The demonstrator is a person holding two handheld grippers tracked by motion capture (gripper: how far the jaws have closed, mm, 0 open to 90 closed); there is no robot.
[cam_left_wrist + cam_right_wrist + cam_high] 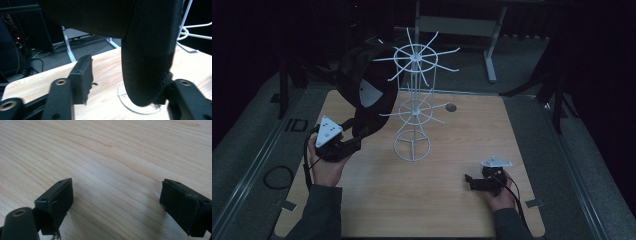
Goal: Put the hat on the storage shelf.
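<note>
Wooden table (447, 200), dark room; white wire rack (414, 107) stands centre. My left gripper (354, 136), jaws apart, has the black cap (362, 80) at ten o'clock, brim between them, not yet hung. My right gripper (471, 181) idles spread wide at five o'clock.

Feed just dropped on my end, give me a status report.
Left hand-held gripper open, black cap between its jaws, hung on white wire rack. Right hand-held gripper open, low over wooden table. Nothing in the way.
</note>
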